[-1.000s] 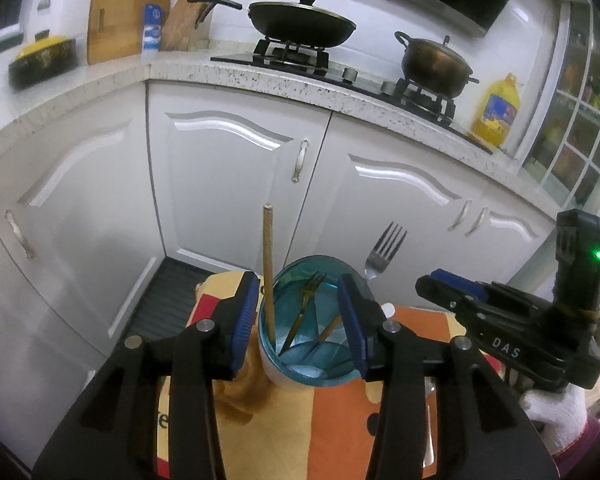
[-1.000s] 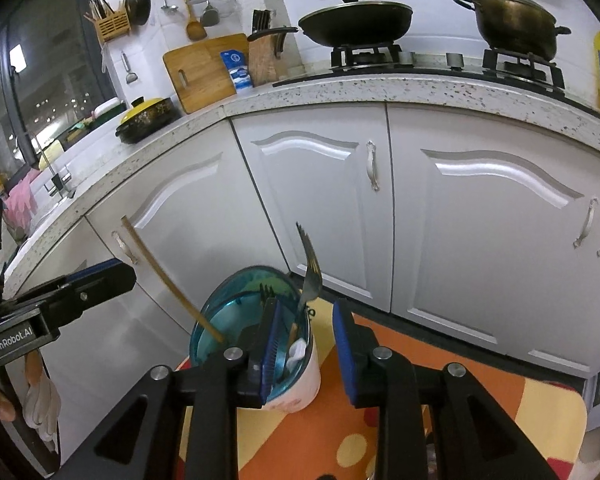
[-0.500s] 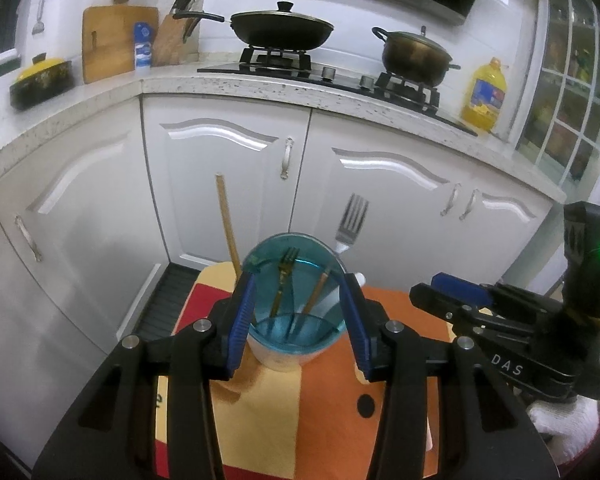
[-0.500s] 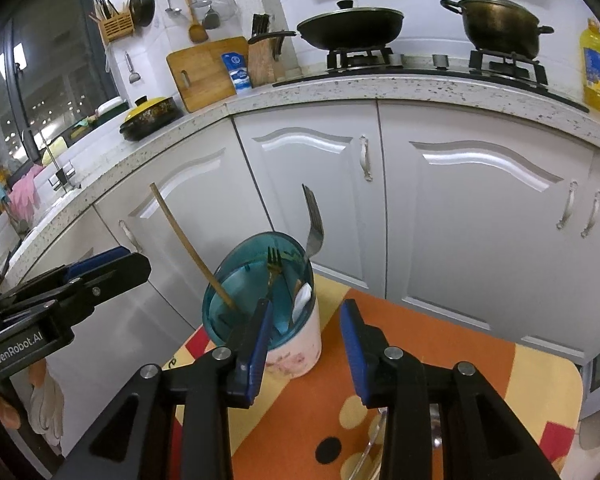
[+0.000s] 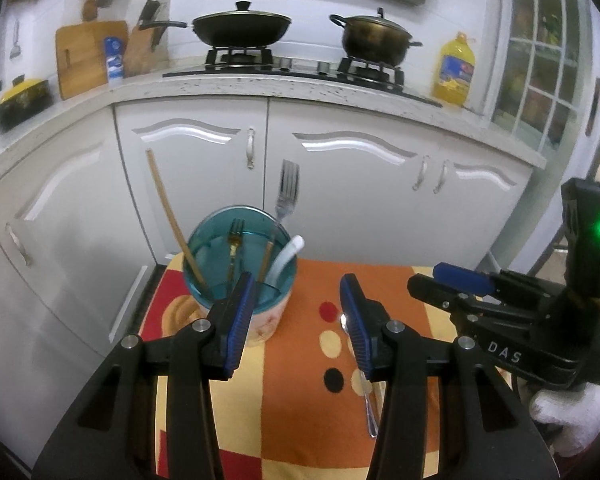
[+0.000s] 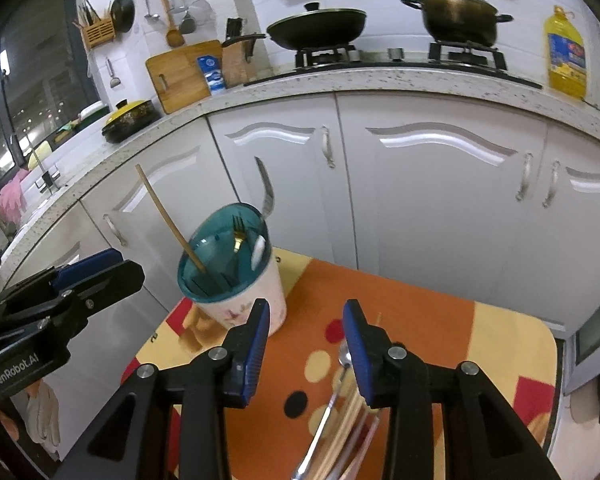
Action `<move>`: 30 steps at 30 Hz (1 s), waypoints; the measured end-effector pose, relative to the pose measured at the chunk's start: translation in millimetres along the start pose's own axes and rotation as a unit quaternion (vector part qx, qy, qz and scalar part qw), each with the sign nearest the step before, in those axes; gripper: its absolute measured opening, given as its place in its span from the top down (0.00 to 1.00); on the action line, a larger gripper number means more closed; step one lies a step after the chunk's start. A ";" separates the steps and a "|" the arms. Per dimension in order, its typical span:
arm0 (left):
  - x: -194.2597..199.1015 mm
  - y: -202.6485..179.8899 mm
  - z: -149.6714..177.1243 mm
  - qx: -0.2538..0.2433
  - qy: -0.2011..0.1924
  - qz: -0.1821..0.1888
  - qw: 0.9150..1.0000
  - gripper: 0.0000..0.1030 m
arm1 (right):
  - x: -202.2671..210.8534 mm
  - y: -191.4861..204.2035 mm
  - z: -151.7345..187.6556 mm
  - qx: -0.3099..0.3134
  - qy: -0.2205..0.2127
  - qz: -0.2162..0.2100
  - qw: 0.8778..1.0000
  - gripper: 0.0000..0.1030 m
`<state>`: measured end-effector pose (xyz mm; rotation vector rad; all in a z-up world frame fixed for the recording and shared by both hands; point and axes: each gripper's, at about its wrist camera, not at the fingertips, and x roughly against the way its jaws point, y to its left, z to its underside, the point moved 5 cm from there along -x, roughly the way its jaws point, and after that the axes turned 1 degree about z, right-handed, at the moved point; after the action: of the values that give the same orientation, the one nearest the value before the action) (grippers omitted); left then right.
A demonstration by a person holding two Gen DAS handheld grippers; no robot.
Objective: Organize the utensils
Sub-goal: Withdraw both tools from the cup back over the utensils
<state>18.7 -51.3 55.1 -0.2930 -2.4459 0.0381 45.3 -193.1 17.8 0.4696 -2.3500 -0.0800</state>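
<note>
Cloth (image 5: 292,364), orange and yellow with round dots, spreads under both claws. Round teal-rimmed holder (image 5: 240,276) of upright forks stands beyond the left claw (image 5: 296,320), released. Slim metal spoon (image 6: 332,392) lies below the right claw (image 6: 306,344), empty, jaws parted.

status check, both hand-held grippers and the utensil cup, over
Both hand-held grippers, left and right, open, empty. Teal-rimmed white utensil cup upright on orange patterned mat, four utensils in. Silver spoon loose on mat. Nothing blocking.

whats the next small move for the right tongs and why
Probably lower the right tongs onto the metal spoon lying loose on the mat. The tongs are open and empty, and the utensil cup already holds the other pieces.
</note>
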 end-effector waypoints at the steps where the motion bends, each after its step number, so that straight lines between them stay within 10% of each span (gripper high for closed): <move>1: -0.1 -2.5 1.5 -0.003 0.000 0.000 1.000 0.58 | 2.6 -3.1 3.3 -0.003 0.001 0.003 1.000 0.65; 30: -56.2 -21.1 74.6 0.007 0.107 0.045 0.993 0.58 | -43.4 -78.0 95.1 -0.082 0.105 0.027 0.991 0.63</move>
<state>10.1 -80.6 -35.7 -0.3815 -2.2186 0.0594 34.4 -257.5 -95.2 0.3161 -2.1283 -0.1886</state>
